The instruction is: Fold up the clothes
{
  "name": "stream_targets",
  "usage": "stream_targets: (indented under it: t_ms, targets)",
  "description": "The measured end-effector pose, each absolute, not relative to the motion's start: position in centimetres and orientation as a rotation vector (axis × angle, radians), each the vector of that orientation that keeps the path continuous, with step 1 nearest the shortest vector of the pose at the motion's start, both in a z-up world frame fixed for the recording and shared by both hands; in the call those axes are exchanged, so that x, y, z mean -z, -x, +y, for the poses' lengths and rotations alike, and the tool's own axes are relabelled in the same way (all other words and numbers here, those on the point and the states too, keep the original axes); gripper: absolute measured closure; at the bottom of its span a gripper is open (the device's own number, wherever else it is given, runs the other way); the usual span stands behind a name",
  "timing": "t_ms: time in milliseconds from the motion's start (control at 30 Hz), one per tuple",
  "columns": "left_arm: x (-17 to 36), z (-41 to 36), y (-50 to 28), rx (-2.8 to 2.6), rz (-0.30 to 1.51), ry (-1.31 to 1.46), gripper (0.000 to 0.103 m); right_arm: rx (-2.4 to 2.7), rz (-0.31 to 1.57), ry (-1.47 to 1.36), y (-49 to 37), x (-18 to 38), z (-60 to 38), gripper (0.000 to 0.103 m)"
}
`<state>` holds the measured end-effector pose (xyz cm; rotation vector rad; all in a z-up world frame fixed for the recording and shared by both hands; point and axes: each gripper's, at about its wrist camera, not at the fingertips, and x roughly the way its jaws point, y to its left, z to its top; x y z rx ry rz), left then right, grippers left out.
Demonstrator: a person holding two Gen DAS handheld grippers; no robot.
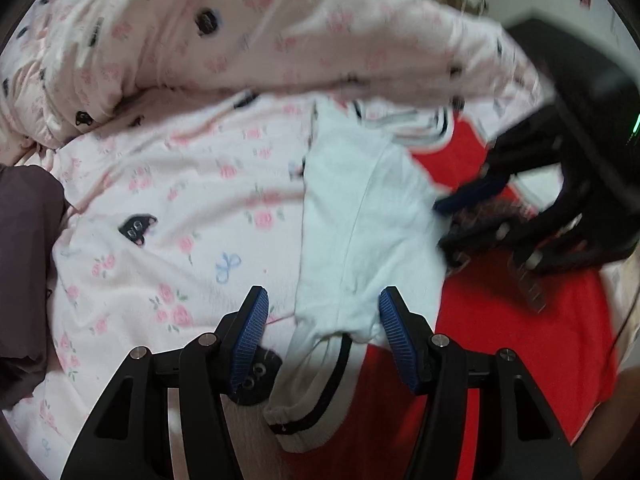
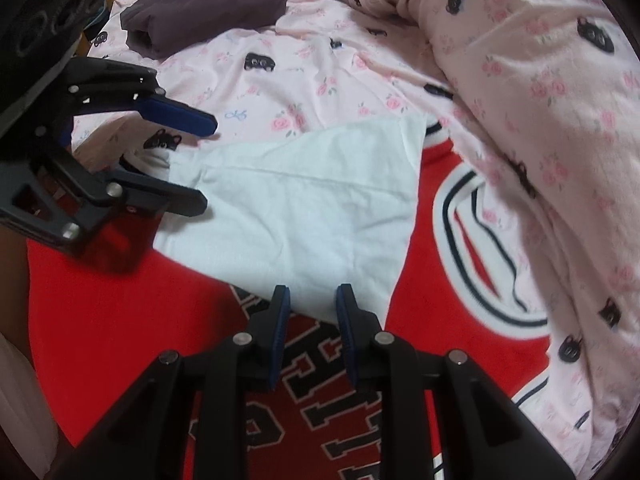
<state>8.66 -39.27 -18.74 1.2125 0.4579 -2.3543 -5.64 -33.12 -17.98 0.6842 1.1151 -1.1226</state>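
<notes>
Evidently a red jersey [image 2: 120, 312] is spread on the bed [image 2: 304, 80], its white sleeve [image 2: 304, 208] laid across the chest. Both grippers' jaws are parted, empty. The sleeve's edge should be smoothed flat before anything is creased.

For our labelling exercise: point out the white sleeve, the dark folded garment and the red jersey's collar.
white sleeve [image 2: 304, 208]: right wrist view, middle of the flat panel.
dark folded garment [image 2: 208, 4]: right wrist view, its top face.
red jersey's collar [image 2: 452, 240]: right wrist view, striped left edge.

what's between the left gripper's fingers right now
The white sleeve of the red jersey, with its striped cuff, lies in the left gripper's open gap, seen in the left wrist view.
</notes>
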Motion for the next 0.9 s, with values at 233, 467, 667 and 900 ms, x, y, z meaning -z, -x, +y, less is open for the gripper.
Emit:
stream_targets:
  t_ms: [233, 467, 667, 900]
  targets:
    - [18.7, -39.1, -8.6, 2.356, 0.455, -1.2, 0.049, 1.152, 1.015, -0.703, 6.5, 16.5, -34.1, 0.078]
    - [18.8, -39.3, -8.7, 2.363, 0.451, -1.203, 0.048, 1.202, 0.991, -0.724, 6.9, 16.9, -37.9, 0.078]
    - [18.8, -39.2, -8.8, 2.364, 0.449, -1.202, 0.048, 1.227, 0.991, -0.764, 7.3, 18.3, -41.3, 0.078]
    - [18.8, -39.1, -8.8, 2.361, 0.457, -1.204, 0.048, 1.254, 1.003, -0.79, 7.4, 19.5, -44.3, 0.078]
